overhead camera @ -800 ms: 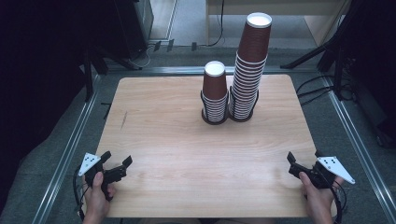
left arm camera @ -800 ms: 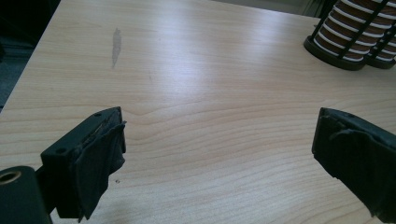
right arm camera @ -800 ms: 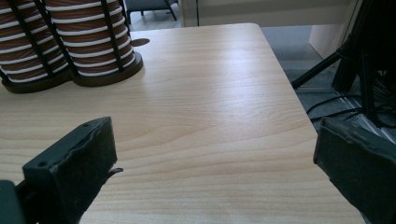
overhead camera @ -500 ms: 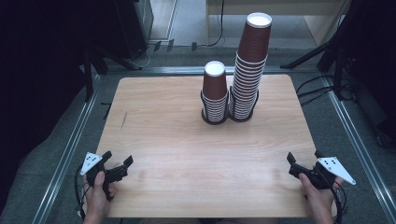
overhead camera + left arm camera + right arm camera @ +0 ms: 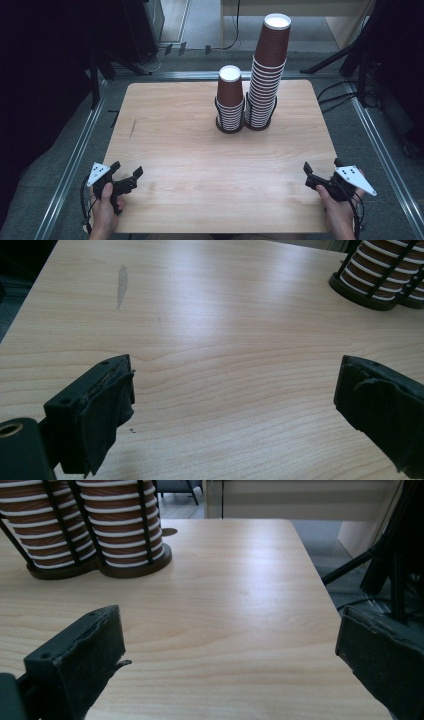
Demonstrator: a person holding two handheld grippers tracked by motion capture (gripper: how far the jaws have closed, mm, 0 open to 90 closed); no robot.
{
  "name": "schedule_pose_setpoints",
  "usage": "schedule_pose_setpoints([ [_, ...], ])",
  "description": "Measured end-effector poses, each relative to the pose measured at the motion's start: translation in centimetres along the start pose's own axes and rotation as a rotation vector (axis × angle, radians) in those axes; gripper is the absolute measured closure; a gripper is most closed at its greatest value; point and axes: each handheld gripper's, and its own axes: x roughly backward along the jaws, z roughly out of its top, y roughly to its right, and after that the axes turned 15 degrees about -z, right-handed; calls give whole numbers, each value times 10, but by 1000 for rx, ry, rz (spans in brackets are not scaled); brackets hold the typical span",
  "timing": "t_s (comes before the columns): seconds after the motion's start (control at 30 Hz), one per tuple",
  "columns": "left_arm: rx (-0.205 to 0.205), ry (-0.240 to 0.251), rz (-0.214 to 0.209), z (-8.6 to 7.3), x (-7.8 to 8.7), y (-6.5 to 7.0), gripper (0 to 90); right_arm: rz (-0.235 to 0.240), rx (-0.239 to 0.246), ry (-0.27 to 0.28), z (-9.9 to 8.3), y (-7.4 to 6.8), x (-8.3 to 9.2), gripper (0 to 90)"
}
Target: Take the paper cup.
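Observation:
Two stacks of brown paper cups stand upside down in black wire holders at the back of the wooden table (image 5: 200, 160): a short stack (image 5: 230, 100) and, to its right, a tall stack (image 5: 267, 70). Their bases appear in the left gripper view (image 5: 377, 275) and the right gripper view (image 5: 95, 530). My left gripper (image 5: 126, 171) rests at the table's front left corner, open, with bare wood between its jaws (image 5: 235, 410). At the front right edge my right gripper (image 5: 322, 167) is open too, and nothing sits between its fingers (image 5: 230, 665).
Metal rails (image 5: 75, 155) run along both sides of the table on a grey floor. Black stand legs (image 5: 360, 55) and cables lie at the back right. A faint grey mark (image 5: 121, 285) stains the wood on the left.

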Motion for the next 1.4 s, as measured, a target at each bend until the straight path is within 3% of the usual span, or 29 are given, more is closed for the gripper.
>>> schedule_pose_setpoints([
  [0.13,-3,-5,2,0,-1,1,26,11,21,19,12,-9,2,0],
  [0.47,-1,0,10,0,-1,0,26,61,12,55,36,-29,1,0],
  [0.63,-2,1,13,0,-1,1,26,60,1,62,50,-38,-5,0],
  [1.4,-12,-3,17,0,-2,2,26,136,42,125,125,-95,-21,0],
])
